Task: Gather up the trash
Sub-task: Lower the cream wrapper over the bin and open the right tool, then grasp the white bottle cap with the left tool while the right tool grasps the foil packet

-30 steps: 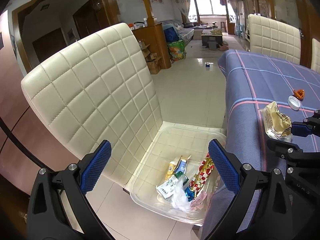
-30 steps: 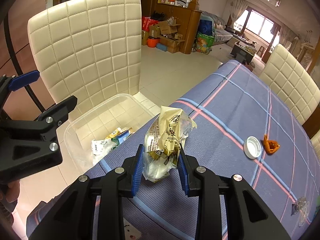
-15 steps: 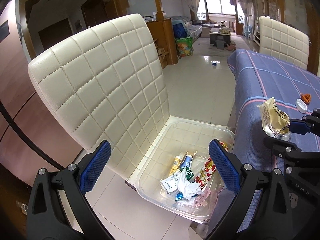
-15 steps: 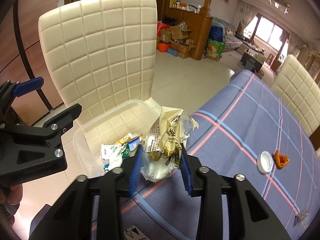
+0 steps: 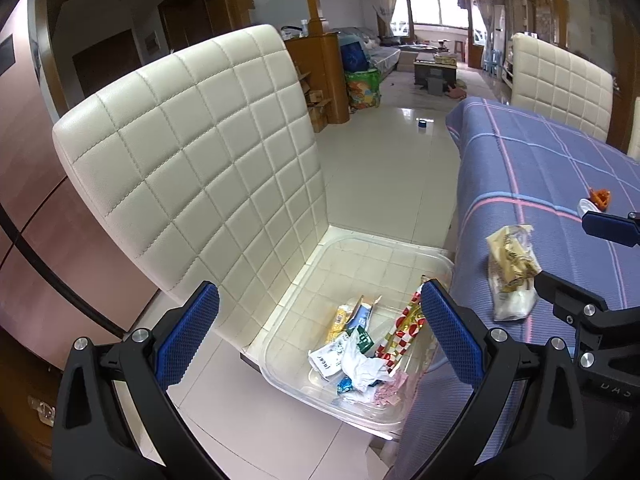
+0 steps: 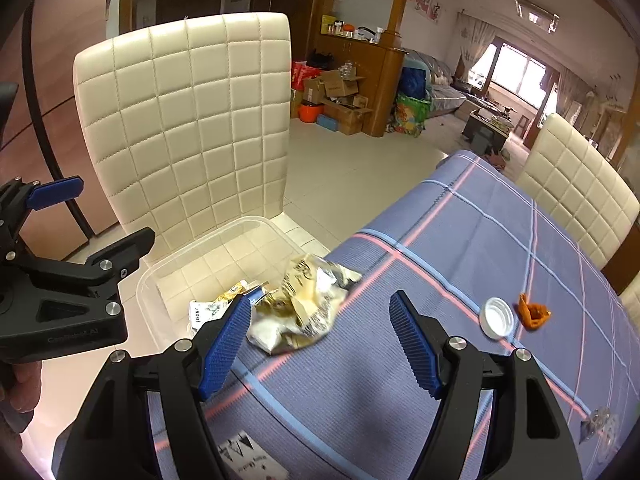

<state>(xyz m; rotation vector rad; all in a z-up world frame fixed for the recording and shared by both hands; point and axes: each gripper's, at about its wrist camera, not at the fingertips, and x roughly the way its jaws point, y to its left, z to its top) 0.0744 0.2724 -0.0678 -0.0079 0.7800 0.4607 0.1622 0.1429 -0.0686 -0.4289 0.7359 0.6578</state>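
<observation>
Crumpled yellow-and-clear wrapper (image 6: 303, 305) hangs loose between the right gripper's (image 6: 320, 344) opening jaws; left gripper (image 5: 316, 332) spread

left tool (image 5: 316, 336): jaws wide apart | right tool (image 6: 320, 332): jaws opening, pointing down

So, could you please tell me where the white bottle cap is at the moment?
In the right wrist view, the white bottle cap lies on the blue checked tablecloth, right of the right gripper, beside the orange scrap.

A home: sofa (image 6: 440, 92), quilted dining chair (image 6: 188, 120), clothed table (image 6: 500, 248).
</observation>
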